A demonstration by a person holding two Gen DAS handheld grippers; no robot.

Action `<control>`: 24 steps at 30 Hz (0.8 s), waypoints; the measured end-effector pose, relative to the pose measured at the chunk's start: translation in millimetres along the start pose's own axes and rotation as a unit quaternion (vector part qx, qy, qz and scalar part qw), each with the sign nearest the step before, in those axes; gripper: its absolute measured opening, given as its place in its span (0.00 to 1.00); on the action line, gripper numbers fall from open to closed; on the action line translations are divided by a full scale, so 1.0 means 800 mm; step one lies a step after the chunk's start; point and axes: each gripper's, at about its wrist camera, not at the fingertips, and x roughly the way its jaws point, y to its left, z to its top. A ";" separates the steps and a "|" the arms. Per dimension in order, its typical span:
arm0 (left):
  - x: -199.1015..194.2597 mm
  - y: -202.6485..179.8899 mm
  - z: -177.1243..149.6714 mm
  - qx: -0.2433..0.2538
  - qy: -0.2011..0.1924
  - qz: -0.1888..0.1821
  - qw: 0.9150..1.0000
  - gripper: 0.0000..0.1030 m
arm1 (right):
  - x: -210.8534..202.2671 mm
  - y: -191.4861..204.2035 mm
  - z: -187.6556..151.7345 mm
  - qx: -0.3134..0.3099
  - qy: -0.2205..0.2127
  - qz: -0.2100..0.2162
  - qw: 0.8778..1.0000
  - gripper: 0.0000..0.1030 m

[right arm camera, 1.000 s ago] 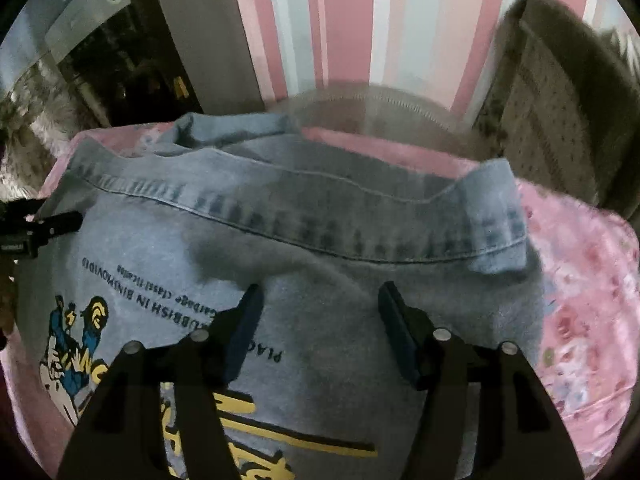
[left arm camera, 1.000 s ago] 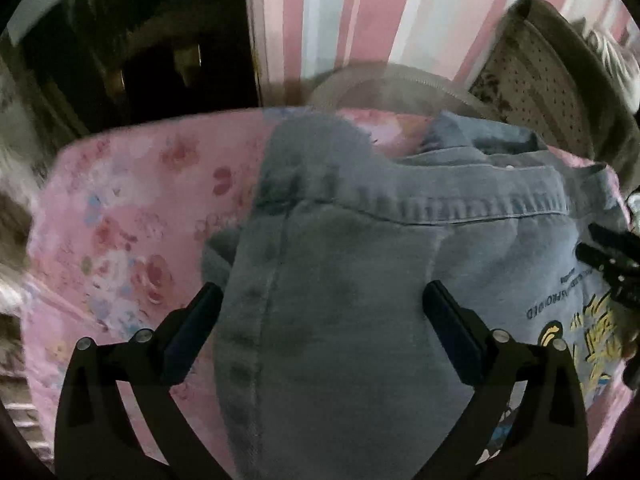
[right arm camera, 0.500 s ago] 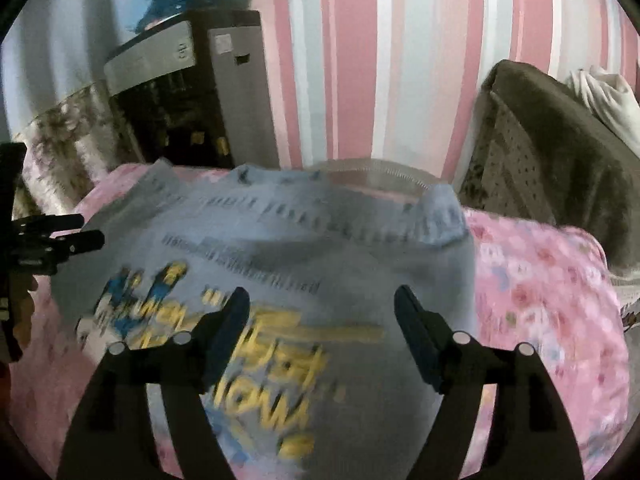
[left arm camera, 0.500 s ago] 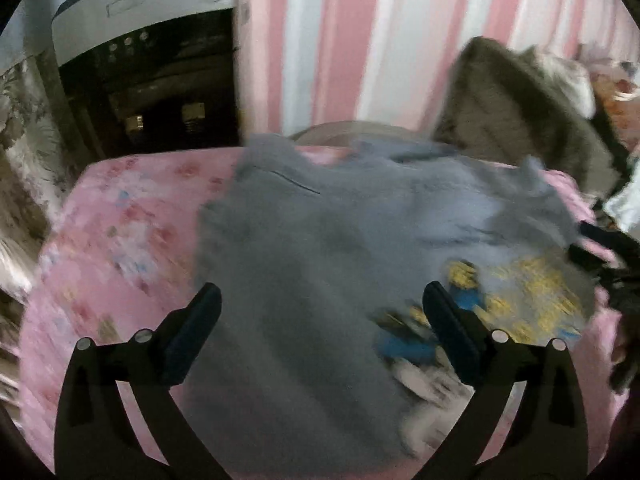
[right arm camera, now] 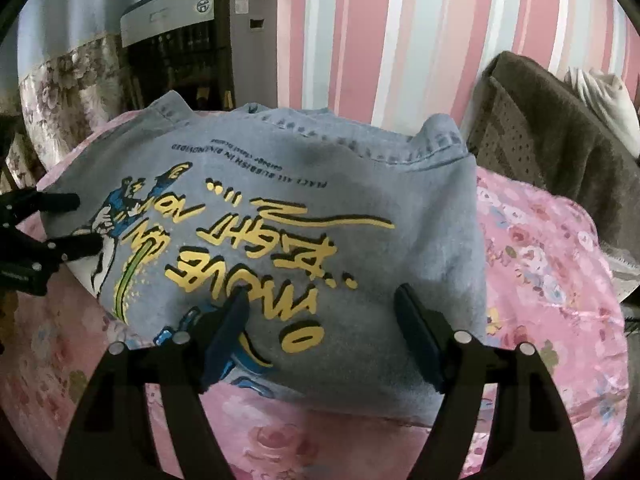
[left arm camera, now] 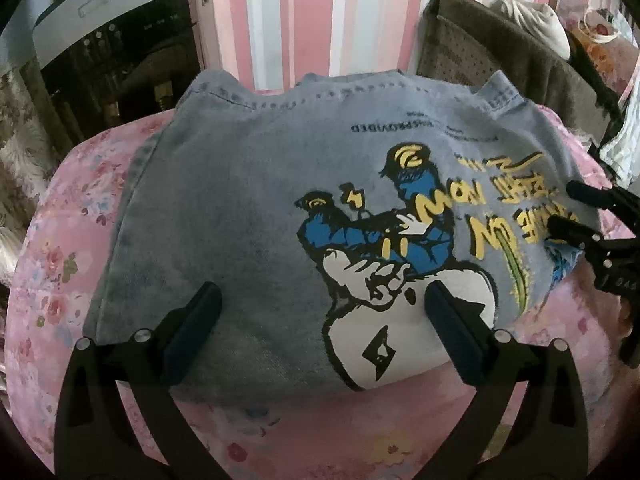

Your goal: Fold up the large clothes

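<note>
A folded grey-blue garment (left arm camera: 248, 208) with a blue, white and yellow cartoon print lies flat on a pink floral bedspread (left arm camera: 60, 280); it also shows in the right wrist view (right arm camera: 360, 208). My left gripper (left arm camera: 320, 312) is open and empty, above the garment's near edge. My right gripper (right arm camera: 320, 312) is open and empty over the near edge too. The right gripper shows at the right edge of the left wrist view (left arm camera: 572, 212), and the left gripper at the left edge of the right wrist view (right arm camera: 76, 220).
A pink and white striped wall (left arm camera: 320, 12) stands behind the bed. A dark appliance (right arm camera: 192, 44) is at the back left. A brown blanket (right arm camera: 560, 128) is heaped at the back right. The bedspread's bare pink cloth (right arm camera: 552, 280) surrounds the garment.
Both grippers have drawn back and up from the garment, so the whole folded piece and its print now show. The garment lies still on the bed.
</note>
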 end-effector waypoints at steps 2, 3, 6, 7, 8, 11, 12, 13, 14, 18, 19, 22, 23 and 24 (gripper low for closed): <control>0.000 0.002 -0.002 0.002 -0.002 -0.003 1.000 0.97 | 0.001 0.002 -0.003 -0.004 -0.003 -0.001 1.000 0.74; 0.001 0.002 -0.002 0.003 -0.003 -0.005 1.000 0.97 | 0.001 0.002 -0.005 -0.007 -0.005 -0.001 1.000 0.74; 0.001 0.003 -0.004 0.006 -0.006 -0.006 1.000 0.97 | 0.000 0.000 -0.007 -0.004 -0.009 0.003 1.000 0.74; 0.000 0.003 -0.004 0.006 -0.008 -0.005 1.000 0.97 | -0.001 -0.001 -0.007 0.000 -0.010 0.005 1.000 0.74; -0.002 0.002 -0.004 0.004 -0.010 -0.004 1.000 0.97 | -0.001 -0.001 -0.007 0.002 -0.010 0.006 1.000 0.74; -0.007 0.000 -0.005 -0.003 -0.016 0.008 1.000 0.97 | -0.007 -0.003 -0.004 0.009 -0.010 0.012 1.000 0.76; -0.010 -0.002 -0.006 -0.007 -0.020 0.013 1.000 0.97 | -0.011 -0.003 -0.004 0.014 -0.011 0.021 1.000 0.83; -0.013 -0.003 -0.007 -0.009 -0.021 0.015 1.000 0.97 | -0.016 -0.003 -0.004 0.018 -0.017 0.025 0.999 0.85; -0.017 -0.005 -0.007 -0.011 -0.024 0.015 1.000 0.97 | -0.022 -0.004 -0.005 0.025 -0.025 0.025 0.999 0.85; -0.033 -0.018 -0.005 -0.008 -0.039 0.014 0.999 0.97 | -0.044 -0.018 -0.009 0.072 -0.053 0.040 0.995 0.88; -0.038 -0.023 -0.004 -0.005 -0.044 0.016 0.999 0.97 | -0.047 -0.022 -0.011 0.084 -0.057 0.040 0.994 0.90; -0.051 -0.037 0.000 0.000 -0.055 0.013 0.998 0.97 | -0.053 -0.036 -0.016 0.116 -0.065 0.029 0.991 0.91; -0.053 -0.041 0.001 0.001 -0.058 0.012 0.998 0.97 | -0.055 -0.040 -0.018 0.125 -0.066 0.028 0.990 0.91; -0.056 -0.047 0.002 0.003 -0.060 0.011 0.998 0.97 | -0.058 -0.046 -0.022 0.138 -0.071 0.025 0.988 0.91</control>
